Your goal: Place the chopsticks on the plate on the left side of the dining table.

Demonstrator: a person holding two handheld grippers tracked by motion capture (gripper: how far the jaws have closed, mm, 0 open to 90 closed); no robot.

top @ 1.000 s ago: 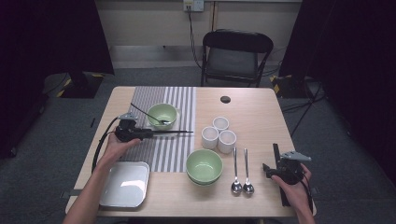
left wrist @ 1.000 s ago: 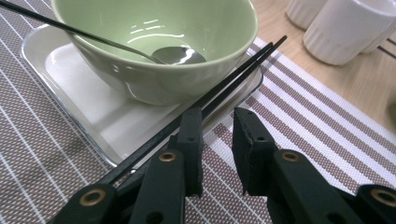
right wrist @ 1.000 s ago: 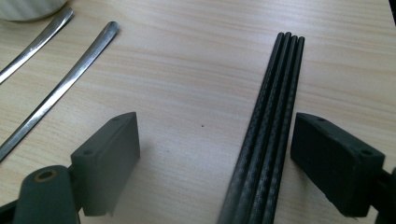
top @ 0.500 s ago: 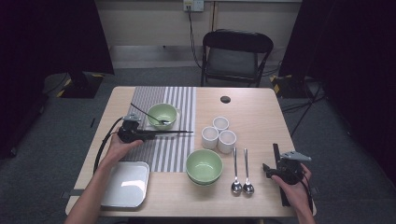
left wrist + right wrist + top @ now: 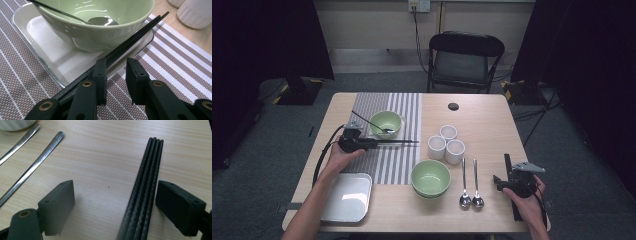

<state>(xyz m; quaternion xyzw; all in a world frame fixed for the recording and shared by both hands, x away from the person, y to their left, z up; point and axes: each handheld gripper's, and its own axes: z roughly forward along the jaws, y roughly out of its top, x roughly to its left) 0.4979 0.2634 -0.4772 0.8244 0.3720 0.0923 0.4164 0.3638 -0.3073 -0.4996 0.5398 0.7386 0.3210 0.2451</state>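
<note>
Left tongs [image 5: 116, 68] slightly spread, nothing between the jaws. One chopstick pair [image 5: 135, 35] runs under the outer side of the left jaw and rests on the white tray [image 5: 30, 22] rim against the green bowl [image 5: 100, 27], with a spoon [image 5: 100, 21] inside. Right tongs [image 5: 115, 192] spread wide, straddling a chopstick bundle [image 5: 145, 185] flat on the wood, just beside one jaw and unpinched.

Left forearm comes in from 7 o'clock, hand at the table's 9. Right hand sits at 4, low.

Wooden table [image 5: 482, 115], striped placemat [image 5: 397, 165]. Second bowl [image 5: 430, 177] at 6, three cups [image 5: 446, 145] at centre, two spoons [image 5: 471, 187] by them, empty tray [image 5: 347, 196] at 7. Chair [image 5: 464, 62] at 12, dark curtains.

Versus a second ago: both hands and all items unmoved.
</note>
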